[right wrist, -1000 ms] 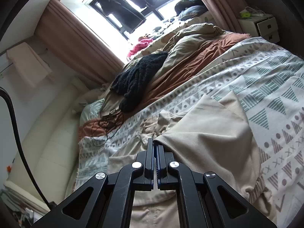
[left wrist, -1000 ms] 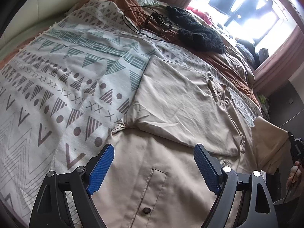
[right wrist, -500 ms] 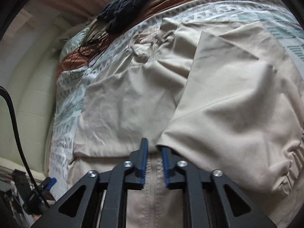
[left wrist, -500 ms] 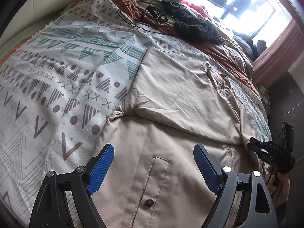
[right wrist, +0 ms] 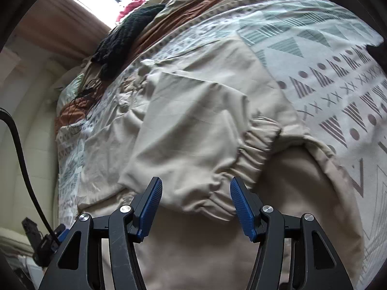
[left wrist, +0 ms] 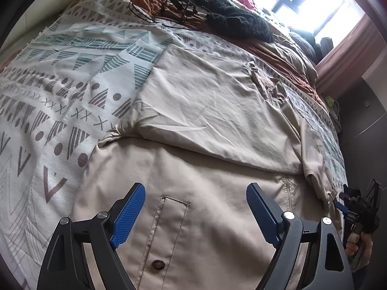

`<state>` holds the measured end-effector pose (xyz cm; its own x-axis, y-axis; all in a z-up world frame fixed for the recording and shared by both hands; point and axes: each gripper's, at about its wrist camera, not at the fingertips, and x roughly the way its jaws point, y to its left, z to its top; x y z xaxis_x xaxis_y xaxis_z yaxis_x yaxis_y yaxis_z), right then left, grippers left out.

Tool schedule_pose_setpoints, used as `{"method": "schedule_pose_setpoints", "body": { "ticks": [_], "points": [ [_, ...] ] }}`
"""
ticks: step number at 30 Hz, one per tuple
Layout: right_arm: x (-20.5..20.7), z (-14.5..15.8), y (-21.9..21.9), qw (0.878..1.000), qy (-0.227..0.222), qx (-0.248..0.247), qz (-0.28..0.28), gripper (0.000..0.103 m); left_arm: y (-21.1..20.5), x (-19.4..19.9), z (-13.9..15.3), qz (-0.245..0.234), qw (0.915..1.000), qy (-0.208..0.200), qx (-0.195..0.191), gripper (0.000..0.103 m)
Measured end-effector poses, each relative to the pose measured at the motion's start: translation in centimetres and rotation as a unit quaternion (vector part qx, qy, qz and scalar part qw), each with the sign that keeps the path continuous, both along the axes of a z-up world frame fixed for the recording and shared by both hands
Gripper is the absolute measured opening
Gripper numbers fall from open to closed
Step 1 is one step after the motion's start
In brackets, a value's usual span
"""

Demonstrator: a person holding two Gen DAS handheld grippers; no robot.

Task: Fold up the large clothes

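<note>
patterned bedspread (left wrist: 72, 77), bright window (left wrist: 312, 2), curtain (left wrist: 343, 48)

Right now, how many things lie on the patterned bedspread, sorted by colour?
Beige: 1, the jacket, both sleeves folded in
Black: 2, the knitted garment and the tangle of cables
Total: 3

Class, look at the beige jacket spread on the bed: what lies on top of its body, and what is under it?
Both sleeves lie folded across the jacket. Under it the patterned blanket shows around the edges; the part beneath is covered.
</note>
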<state>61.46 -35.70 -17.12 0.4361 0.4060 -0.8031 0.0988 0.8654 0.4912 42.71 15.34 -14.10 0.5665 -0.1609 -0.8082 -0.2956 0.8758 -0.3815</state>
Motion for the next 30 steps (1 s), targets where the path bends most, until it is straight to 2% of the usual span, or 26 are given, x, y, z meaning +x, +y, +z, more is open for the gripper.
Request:
{"method": "schedule_pose_setpoints", "body": {
  "ticks": [5,8,9,10,11,13,14,18,24,30],
  "points": [
    [0.3,-2.8,-0.8,0.999,0.037,0.001,-0.006,0.061,0.3,-0.2,0.0,0.002,1.0,0.005,0.004,0.086],
    [0.8,-4.3,-0.3,0.999,0.041,0.011,-0.007,0.061,1.0,-0.9,0.4,0.008,0.9998,0.009,0.013,0.086],
    [0.9,-4.6,-0.2,0.999,0.037,0.013,-0.011,0.055,1.4,-1.3,0.6,0.013,0.9998,0.008,0.016,0.086],
    [0.9,-4.6,-0.3,0.999,0.028,0.011,-0.021,0.042,1.8,-1.8,0.8,0.017,0.9996,0.007,0.019,0.086],
    [1.0,-4.7,-0.4,0.999,0.03,0.005,-0.031,0.023,2.2,-2.1,0.9,0.02,0.9996,0.006,0.021,0.086],
    [1.1,-4.7,-0.6,0.998,0.032,0.021,-0.045,0.017,3.0,-2.9,1.2,0.028,0.9993,0.002,0.023,0.086],
    [1.1,-4.2,-0.6,0.998,0.027,0.024,-0.047,0.011,3.5,-3.3,1.2,0.033,0.9992,0.001,0.021,0.086],
    [0.9,-0.6,0.4,0.999,-0.02,0.027,-0.038,0.007,5.1,-4.0,1.0,0.049,0.9987,0.003,0.009,0.086],
    [1.5,6.4,4.1,0.995,-0.086,0.043,-0.005,0.006,6.6,-5.1,1.6,0.059,0.9982,-0.011,0.006,0.086],
    [3.3,11.0,10.1,0.99,-0.127,0.045,0.047,0.006,8.4,-6.8,1.9,0.074,0.997,-0.02,0.001,0.086]
  ]
}}
